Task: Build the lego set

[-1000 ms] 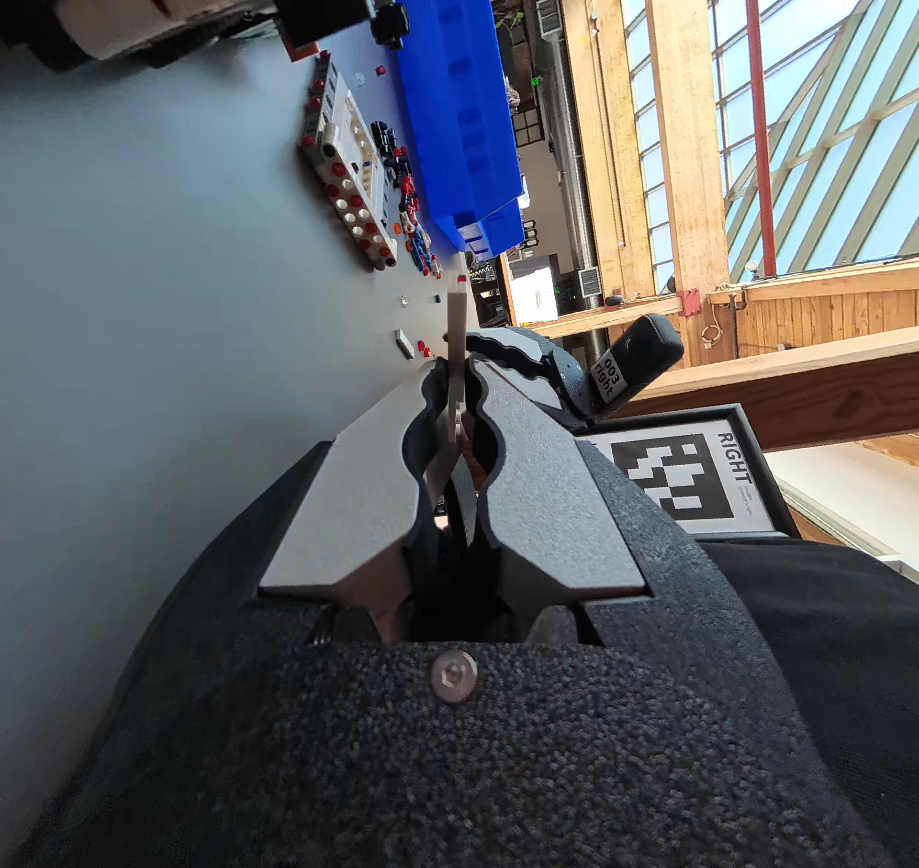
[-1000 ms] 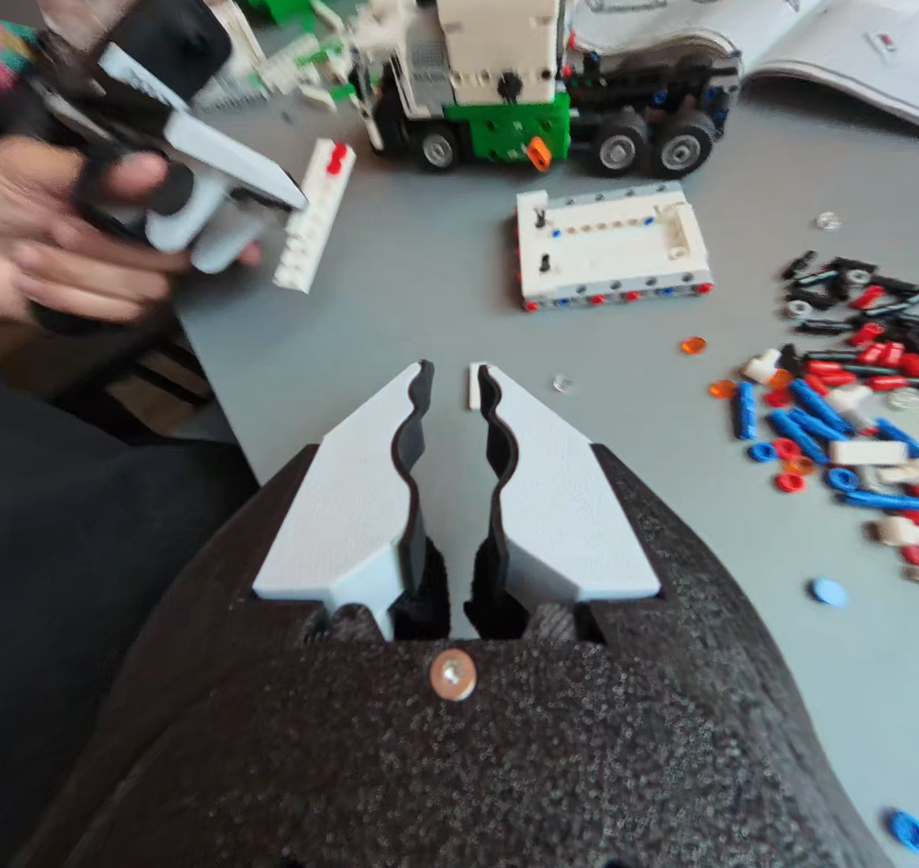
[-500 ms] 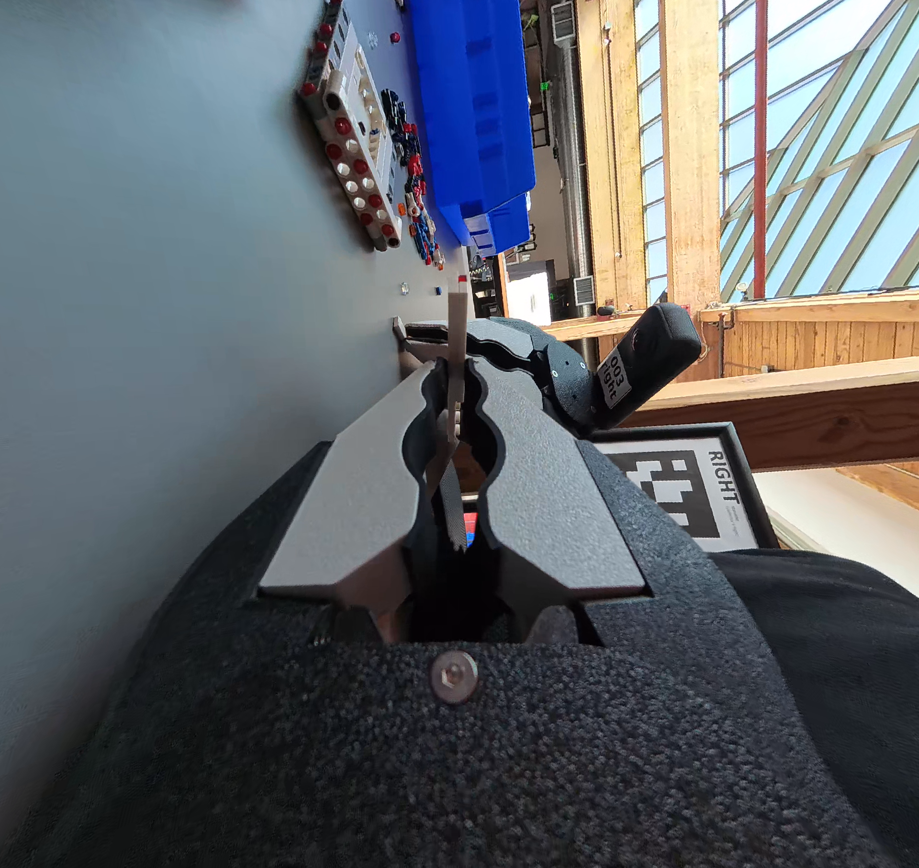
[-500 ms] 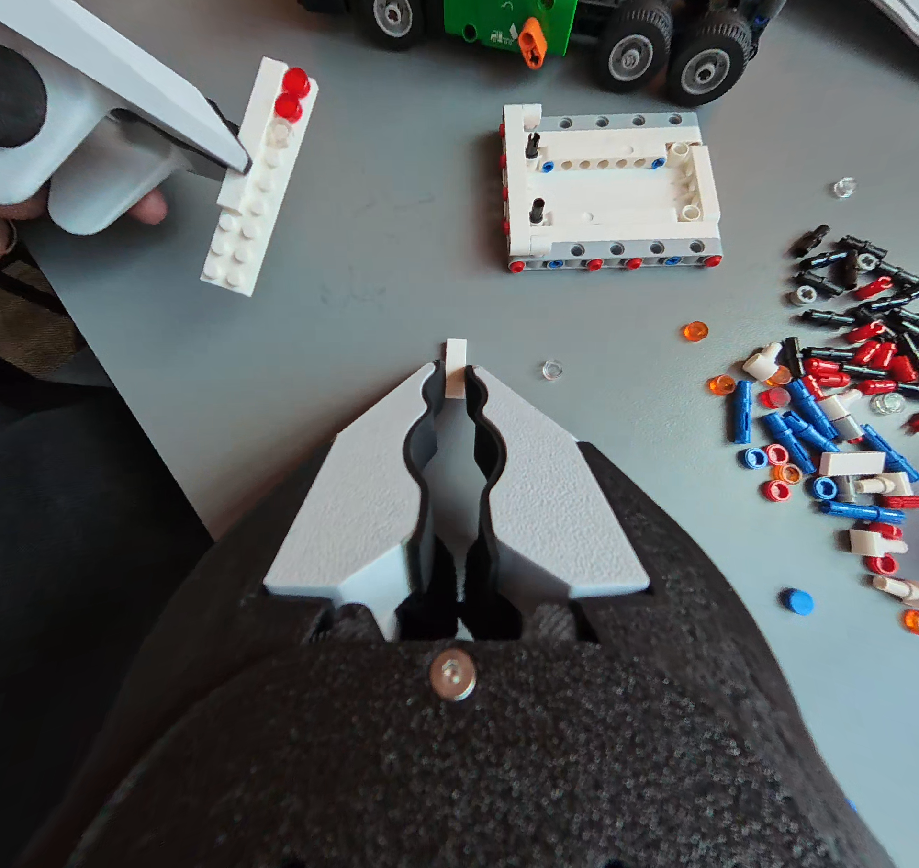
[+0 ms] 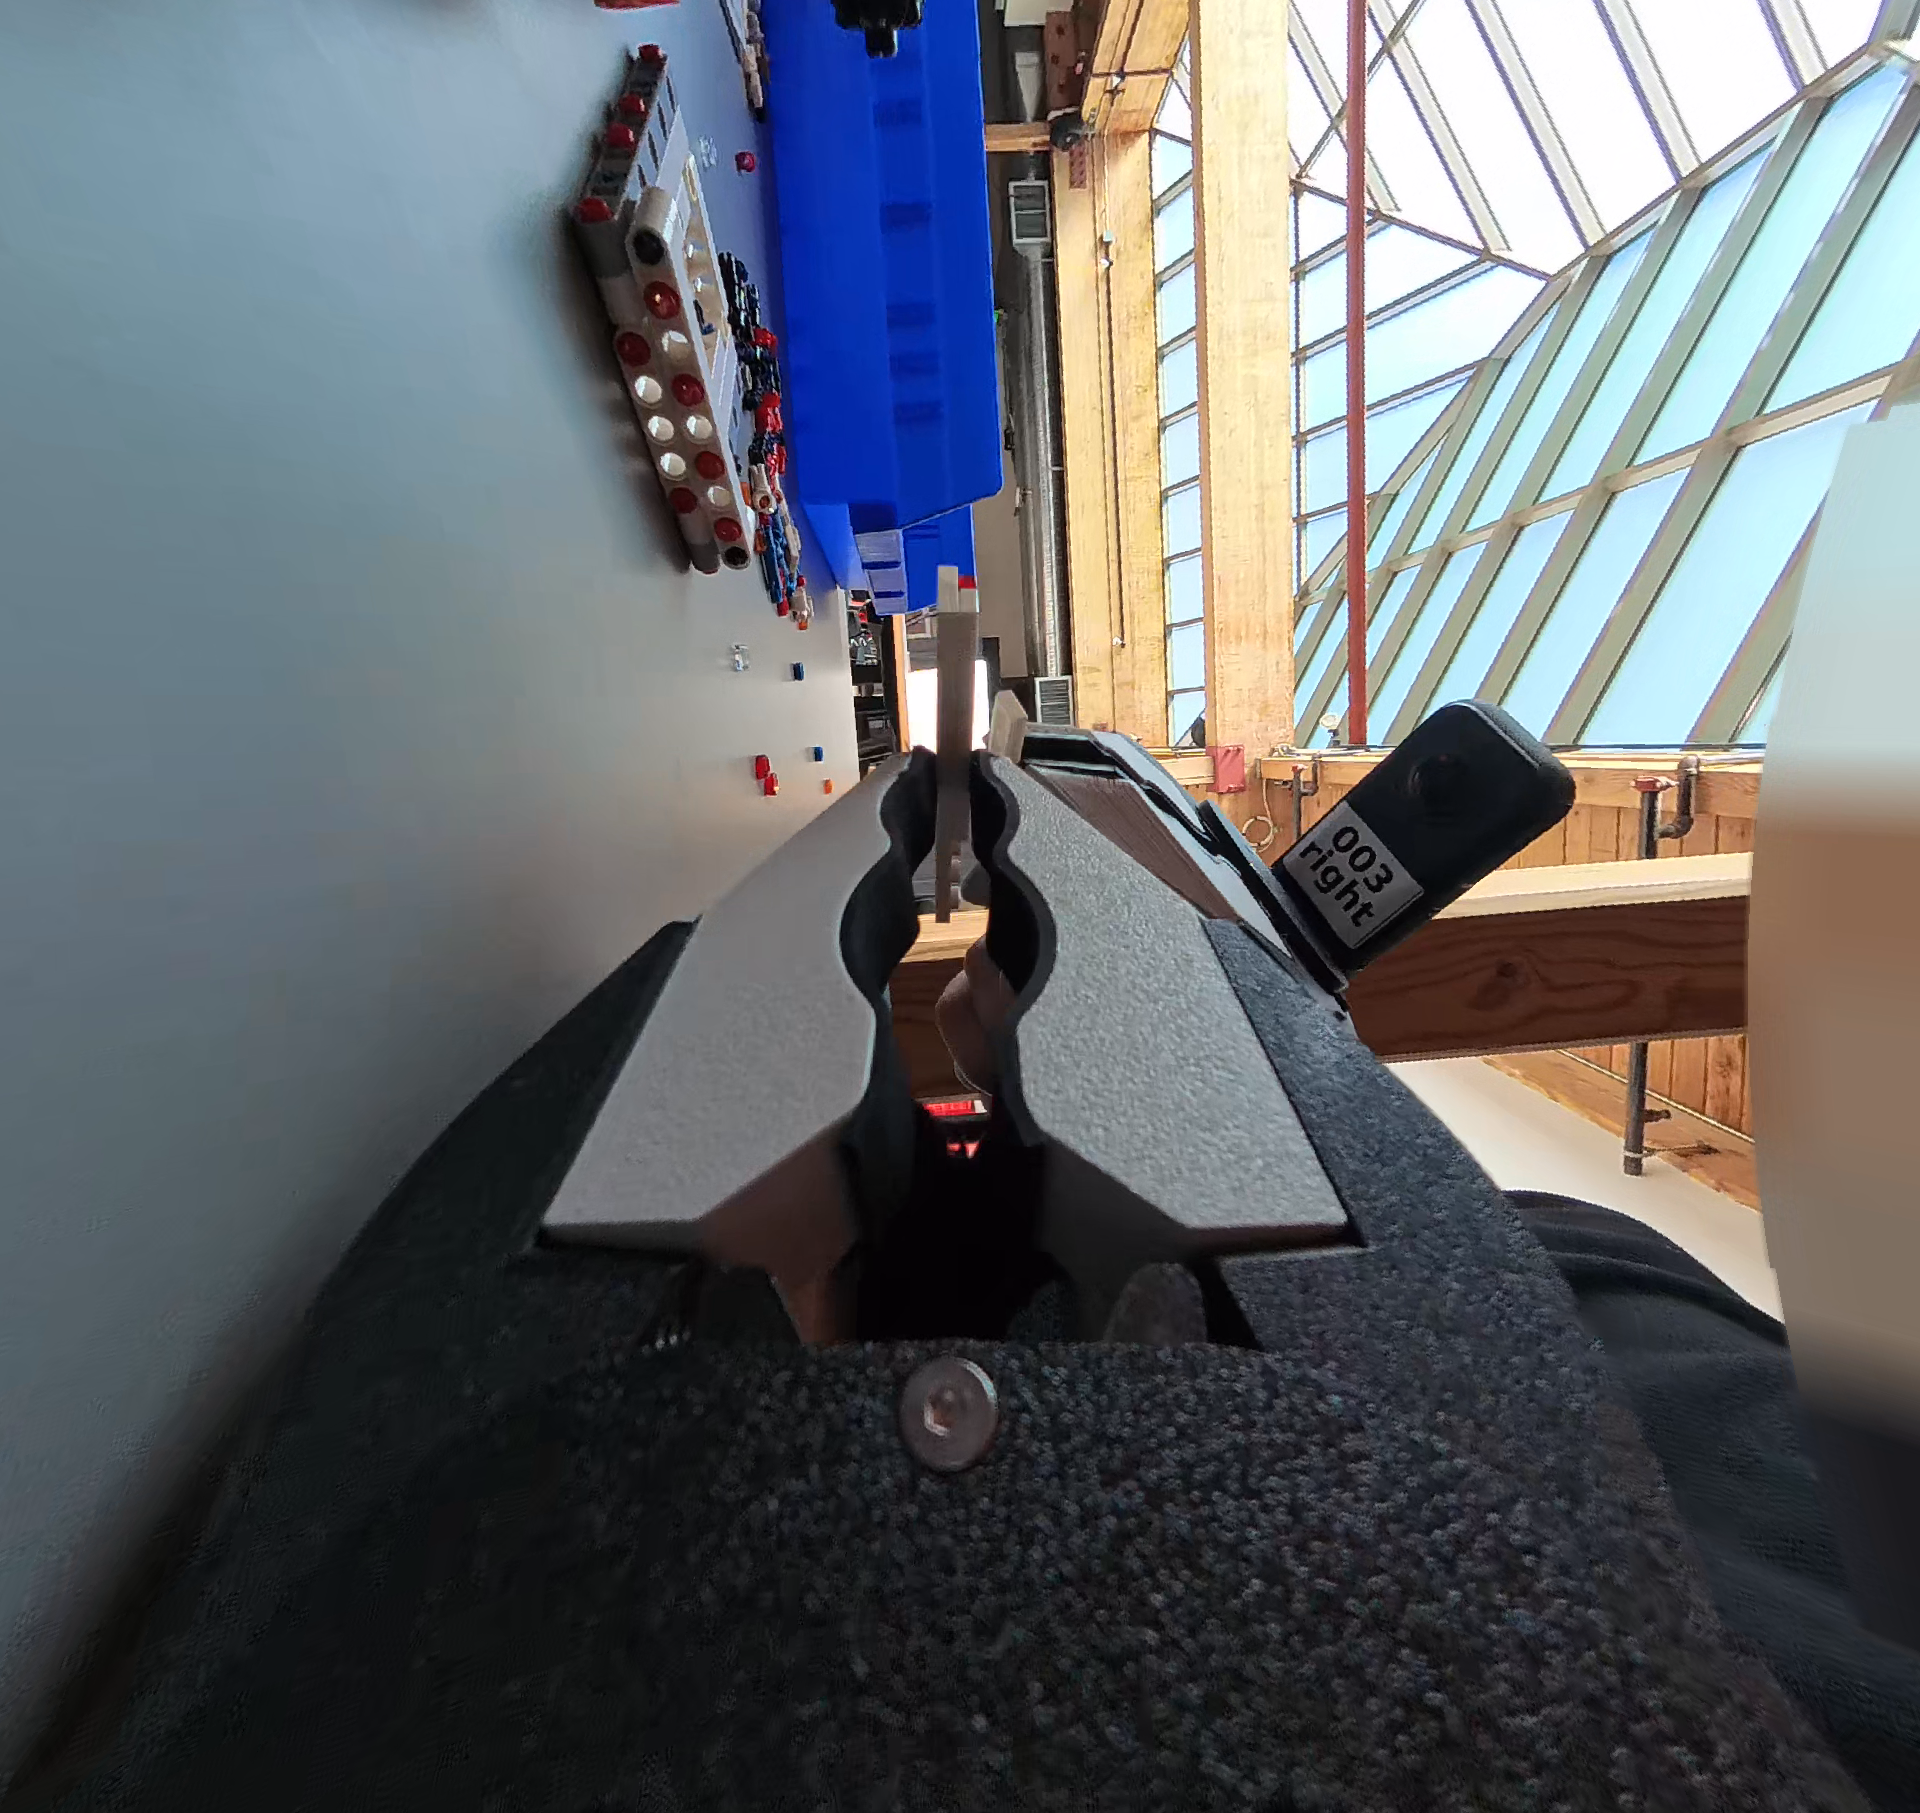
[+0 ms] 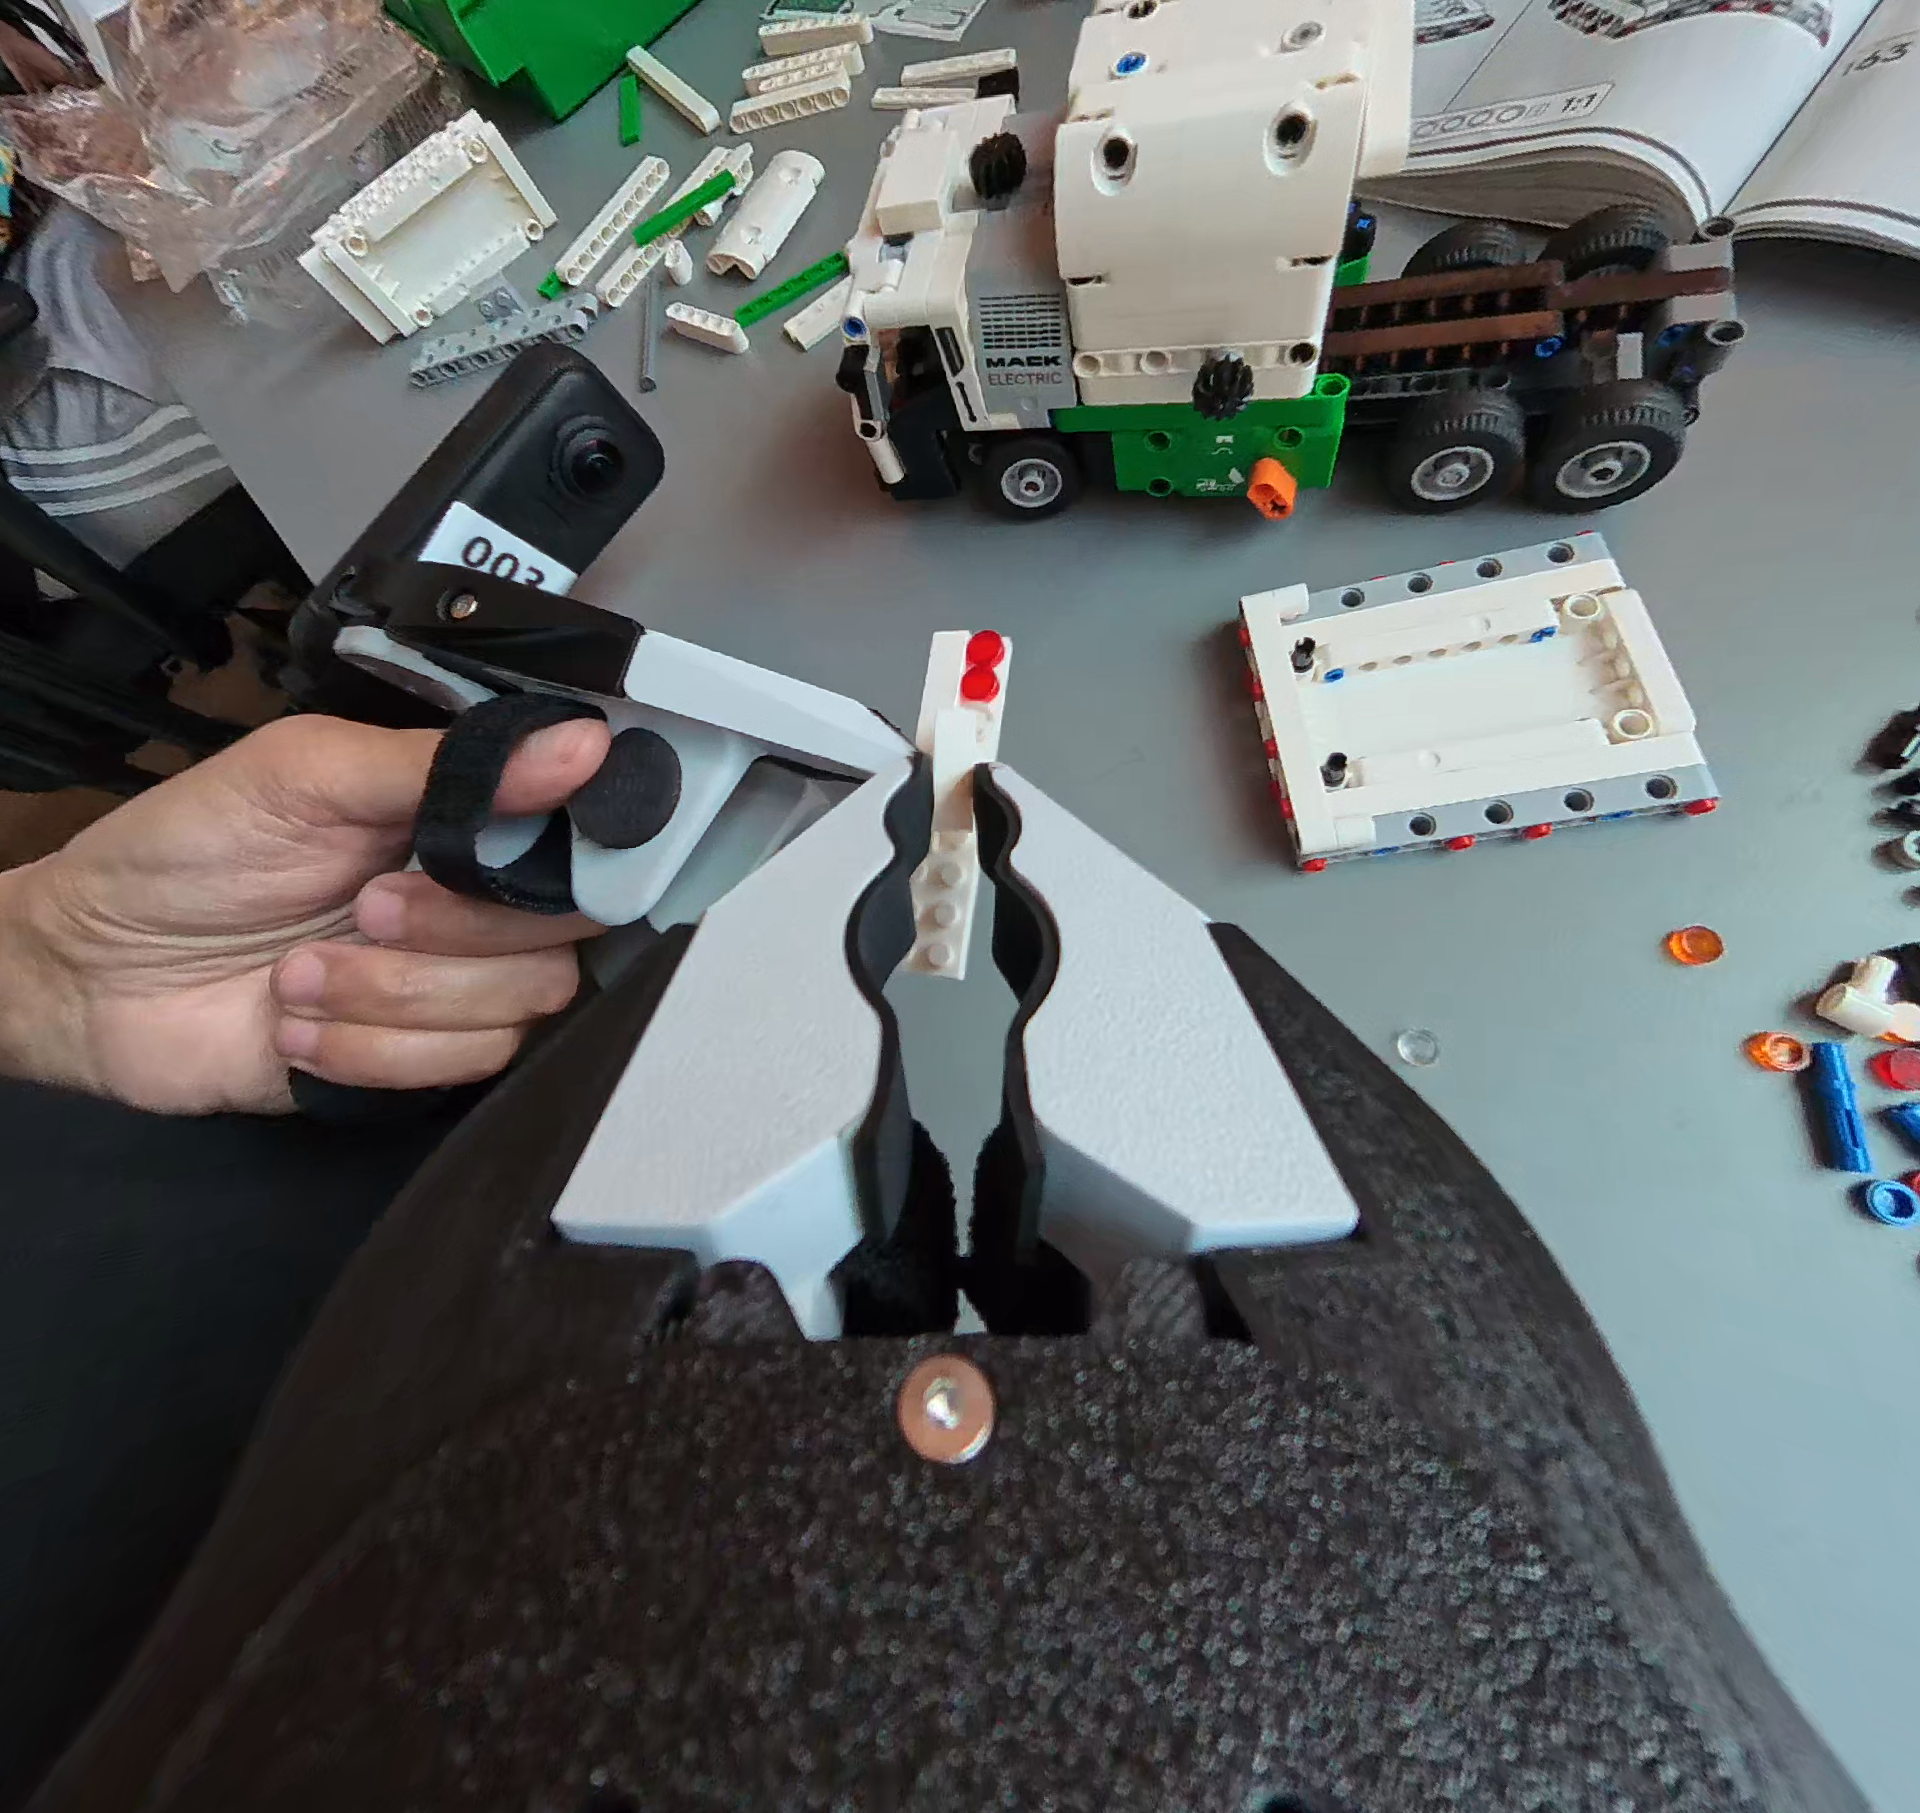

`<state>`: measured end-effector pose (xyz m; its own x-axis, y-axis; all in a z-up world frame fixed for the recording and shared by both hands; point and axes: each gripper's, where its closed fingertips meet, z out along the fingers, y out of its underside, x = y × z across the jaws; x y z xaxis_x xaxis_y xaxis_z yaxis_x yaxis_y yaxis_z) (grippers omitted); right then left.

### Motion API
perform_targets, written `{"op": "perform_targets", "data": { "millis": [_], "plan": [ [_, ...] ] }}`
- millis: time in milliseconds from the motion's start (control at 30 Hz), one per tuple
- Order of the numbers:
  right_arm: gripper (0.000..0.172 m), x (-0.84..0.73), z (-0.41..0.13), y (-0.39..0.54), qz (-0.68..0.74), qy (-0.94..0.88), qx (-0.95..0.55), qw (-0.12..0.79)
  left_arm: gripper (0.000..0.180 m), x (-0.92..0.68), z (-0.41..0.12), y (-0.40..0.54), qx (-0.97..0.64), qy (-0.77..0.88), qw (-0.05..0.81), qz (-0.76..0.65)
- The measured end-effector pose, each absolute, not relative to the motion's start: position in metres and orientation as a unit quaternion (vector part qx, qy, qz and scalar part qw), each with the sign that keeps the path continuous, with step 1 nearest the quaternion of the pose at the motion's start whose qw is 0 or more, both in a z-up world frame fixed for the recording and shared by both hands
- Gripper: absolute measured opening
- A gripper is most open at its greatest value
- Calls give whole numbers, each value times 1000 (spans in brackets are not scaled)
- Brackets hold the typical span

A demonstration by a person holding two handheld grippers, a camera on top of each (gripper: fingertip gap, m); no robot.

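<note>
one truck [image 6: 1195, 309], two grippers, one booklet [image 6: 1662, 49]

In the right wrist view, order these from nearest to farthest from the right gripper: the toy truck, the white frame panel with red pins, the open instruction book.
1. White frame panel, right of the right gripper.
2. Toy truck, farther back.
3. Instruction book, far right corner.

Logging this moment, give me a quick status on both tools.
Left tool shut on long white plate. Right tool shut on small white piece, at the plate. Truck beyond.
</note>
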<state>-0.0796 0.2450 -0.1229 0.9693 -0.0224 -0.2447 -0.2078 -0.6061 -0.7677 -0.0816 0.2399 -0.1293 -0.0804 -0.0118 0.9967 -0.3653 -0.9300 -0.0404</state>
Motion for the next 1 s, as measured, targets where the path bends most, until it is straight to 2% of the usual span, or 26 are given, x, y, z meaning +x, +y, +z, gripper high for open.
{"op": "perform_targets", "data": {
  "millis": [667, 1000],
  "plan": [
    [11, -88, -121, 251, 119, 76, -895, 424, 5, -87, -121, 249, 641, -116, 146, 744],
    [7, -90, -120, 251, 113, 75, -894, 427, 5, -89, -121, 250, 640, -112, 152, 745]
  ]
}}
